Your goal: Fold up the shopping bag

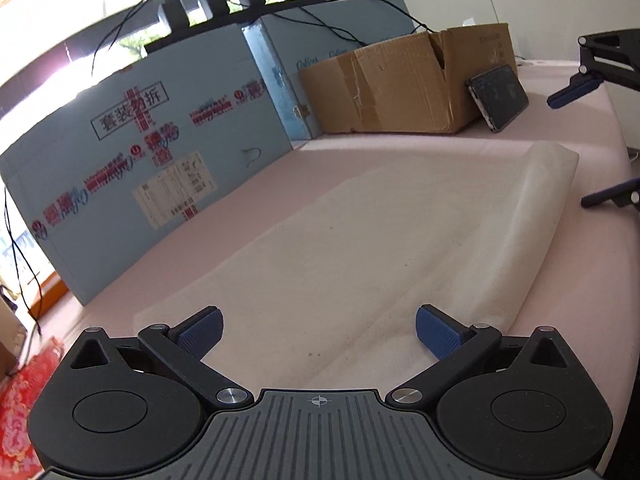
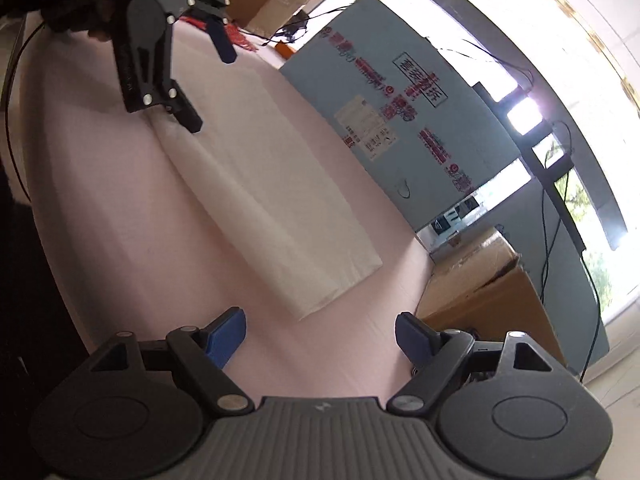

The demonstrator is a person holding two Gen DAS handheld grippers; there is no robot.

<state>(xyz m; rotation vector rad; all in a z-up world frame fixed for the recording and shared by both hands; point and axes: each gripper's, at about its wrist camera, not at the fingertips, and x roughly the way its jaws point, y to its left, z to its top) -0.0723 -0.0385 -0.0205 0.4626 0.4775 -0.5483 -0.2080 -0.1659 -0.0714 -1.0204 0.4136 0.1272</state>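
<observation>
pink table (image 1: pixel 360 148), bag (image 1: pixel 360 248) lengthwise.

The shopping bag (image 1: pixel 360 248) looks like matt, off-white woven cloth with a faintly rough grain, lying on a smooth, matt pink table cover (image 1: pixel 400 144). The left gripper (image 1: pixel 318 330) is matt black plastic with shiny metal pivot pins, and its fingertips (image 1: pixel 434 330) carry blue pads with a fine dimpled texture. At the far side, the cardboard box (image 1: pixel 400 88) is dull brown with creased glossy tape, and the phone (image 1: pixel 498 96) leaning on it has a glossy dark face.
</observation>
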